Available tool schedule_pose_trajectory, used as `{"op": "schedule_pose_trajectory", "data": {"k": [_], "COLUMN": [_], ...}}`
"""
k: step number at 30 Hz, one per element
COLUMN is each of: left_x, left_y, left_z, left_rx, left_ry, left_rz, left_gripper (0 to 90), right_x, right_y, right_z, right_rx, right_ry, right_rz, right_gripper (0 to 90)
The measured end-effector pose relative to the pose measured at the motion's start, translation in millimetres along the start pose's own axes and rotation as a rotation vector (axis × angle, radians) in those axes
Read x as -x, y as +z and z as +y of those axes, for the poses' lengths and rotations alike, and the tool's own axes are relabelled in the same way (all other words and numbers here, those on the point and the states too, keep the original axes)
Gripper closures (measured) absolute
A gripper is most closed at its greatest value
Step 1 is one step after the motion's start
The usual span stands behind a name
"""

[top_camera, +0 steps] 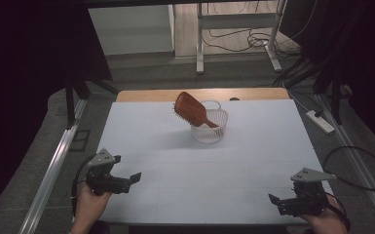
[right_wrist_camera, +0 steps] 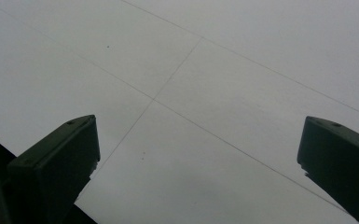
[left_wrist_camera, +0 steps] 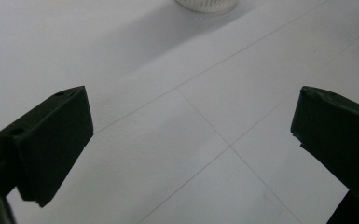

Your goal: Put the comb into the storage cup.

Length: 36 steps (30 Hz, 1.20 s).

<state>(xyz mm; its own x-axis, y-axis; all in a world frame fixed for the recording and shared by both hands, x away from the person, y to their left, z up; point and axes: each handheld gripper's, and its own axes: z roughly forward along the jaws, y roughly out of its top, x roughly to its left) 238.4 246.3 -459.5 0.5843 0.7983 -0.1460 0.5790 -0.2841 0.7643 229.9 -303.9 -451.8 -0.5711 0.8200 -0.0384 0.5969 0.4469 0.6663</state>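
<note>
A brown wooden hairbrush (top_camera: pixel 191 110) leans in a small white ribbed basket (top_camera: pixel 209 130) at the far middle of the white table (top_camera: pixel 253 146), head up and tilted left. My left gripper (top_camera: pixel 132 179) rests near the front left corner, held by a hand, jaws wide open over bare table (left_wrist_camera: pixel 191 116). My right gripper (top_camera: pixel 273 201) sits near the front right corner, also open with nothing between its jaws (right_wrist_camera: pixel 196 140). The basket's base (left_wrist_camera: pixel 206 4) peeks in at the top of the left gripper view.
A wooden strip (top_camera: pixel 146 95) runs along the table's far edge. Aluminium rails (top_camera: pixel 53 170) flank the table on both sides. A power strip (top_camera: pixel 320 121) and cables (top_camera: pixel 360 170) lie on the floor at right. Desk legs (top_camera: pixel 199 44) stand beyond.
</note>
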Motion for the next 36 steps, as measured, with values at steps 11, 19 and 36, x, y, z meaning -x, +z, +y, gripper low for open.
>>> {"op": "schedule_pose_trajectory", "data": {"k": [11,19,36], "left_x": [-1.5,-1.8,0.3], "left_y": [-10.2,-15.4,-25.6], "left_z": [-11.5,-19.1,-33.9], "left_rx": [0.005,0.000,-0.021], "left_ry": [-0.017,-0.028,-0.033], "left_rz": [0.015,0.021,0.053], "left_gripper": [0.0,0.0,0.0], "right_x": [-0.1,-0.2,-0.5], "right_y": [-0.1,0.0,0.1], "right_z": [0.1,0.2,0.2], "right_rx": [-0.002,-0.004,-0.003], "right_ry": [-0.002,-0.004,-0.004], "right_rz": [-0.001,-0.002,-0.003], "right_gripper": [0.0,0.0,0.0]}}
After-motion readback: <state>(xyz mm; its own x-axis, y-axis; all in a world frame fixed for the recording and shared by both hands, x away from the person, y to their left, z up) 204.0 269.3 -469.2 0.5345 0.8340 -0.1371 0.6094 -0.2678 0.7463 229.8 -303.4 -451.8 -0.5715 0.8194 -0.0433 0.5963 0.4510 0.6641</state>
